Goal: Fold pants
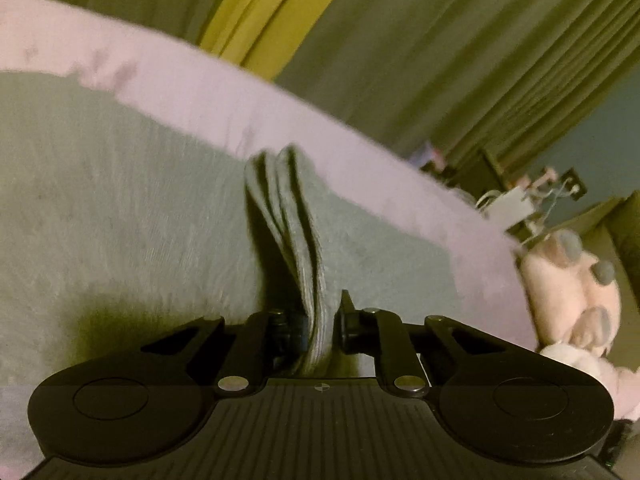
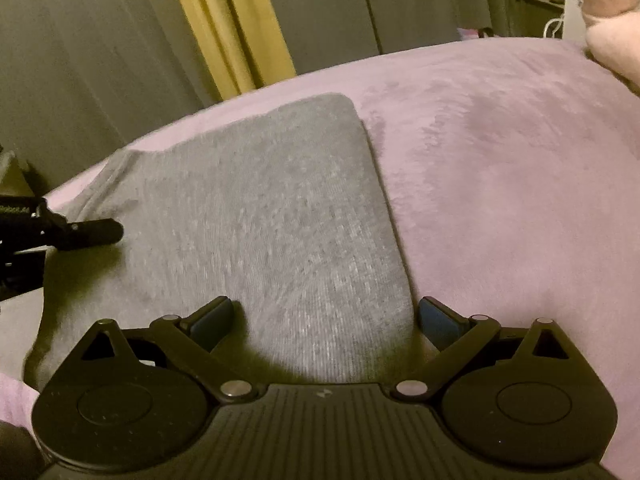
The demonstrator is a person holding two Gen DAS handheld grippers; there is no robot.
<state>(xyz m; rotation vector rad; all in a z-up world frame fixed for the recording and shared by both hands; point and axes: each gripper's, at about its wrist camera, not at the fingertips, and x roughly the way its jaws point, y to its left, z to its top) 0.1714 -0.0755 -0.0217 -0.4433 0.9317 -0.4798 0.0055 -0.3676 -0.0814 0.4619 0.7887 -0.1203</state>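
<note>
Grey knit fabric, the pants [image 2: 256, 216], lies flat on a pink-lilac plush blanket [image 2: 500, 180] and fills the centre and the left of the right wrist view. Its long axis goes from the lower edge of that frame up to the upper middle, where a rounded corner ends it; the right border is a thick, clean fold line.

In the left wrist view, the left gripper [image 1: 320, 320] has its jaws pressed together on a bunch of this cloth. Several layers stand up between the pads like a ridge that climbs to the middle of the frame. In the right wrist view this same gripper comes in from the left edge, at mid height, at the left border of the pants.

At the lower middle of its own frame, the right gripper [image 2: 324, 316] has its jaws wide, holding nothing. The near end of the pants lies between its two fingers, with the folded border just inside the right finger.

I judge the next fold depends on the left side, since only that hand has cloth. The pants look soft, thick and already folded at least once, slightly blurred.

A pale plush toy [image 1: 572, 292] sits at the right edge of the left wrist view, apart from the pants.
</note>
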